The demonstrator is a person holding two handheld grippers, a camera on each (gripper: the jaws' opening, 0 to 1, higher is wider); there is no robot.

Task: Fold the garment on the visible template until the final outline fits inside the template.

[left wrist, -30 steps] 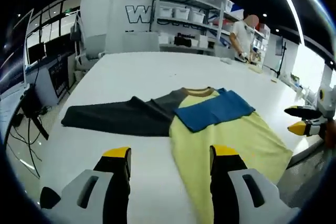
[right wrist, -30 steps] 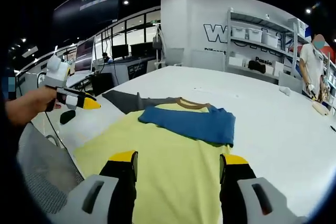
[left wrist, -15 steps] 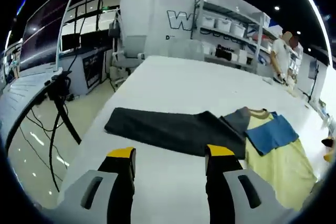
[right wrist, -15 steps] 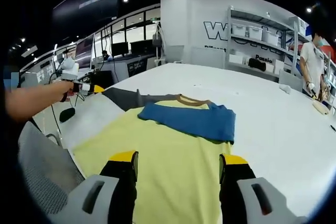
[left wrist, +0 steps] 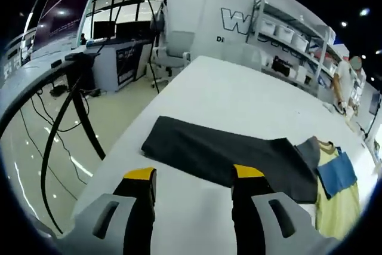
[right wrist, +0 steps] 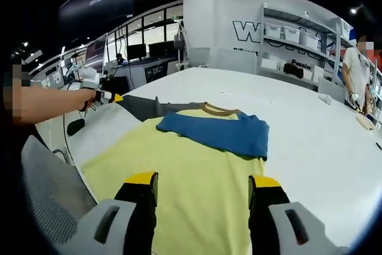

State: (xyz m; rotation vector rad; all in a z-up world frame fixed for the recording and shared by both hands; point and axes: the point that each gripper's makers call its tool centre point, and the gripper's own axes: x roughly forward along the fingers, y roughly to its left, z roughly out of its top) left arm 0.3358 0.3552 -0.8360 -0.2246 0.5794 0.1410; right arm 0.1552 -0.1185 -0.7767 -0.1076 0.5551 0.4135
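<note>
A shirt lies flat on the white table [left wrist: 239, 97]. Its yellow body [right wrist: 197, 174] faces my right gripper [right wrist: 202, 184], which hovers open just above the hem. The blue sleeve [right wrist: 221, 132] is folded across the chest below the brown collar [right wrist: 218, 110]. The dark grey sleeve [left wrist: 221, 153] stretches out flat in the left gripper view, with my left gripper [left wrist: 194, 177] open right at its near edge. That same gripper [right wrist: 101, 95] shows at the left of the right gripper view, held by a hand over the grey sleeve's end [right wrist: 143, 107]. The yellow body [left wrist: 337, 213] and blue sleeve [left wrist: 336, 171] sit at the right.
A mesh chair back [right wrist: 45, 198] stands at the table's near left corner. Shelving with bins [right wrist: 298, 43] and a standing person [right wrist: 355, 76] are at the far end. Desks, monitors and cables [left wrist: 65, 100] lie beyond the table's left edge.
My left gripper has swung left along the table to the dark grey sleeve, so its view now centres on that sleeve. The right gripper has stayed over the yellow hem.
</note>
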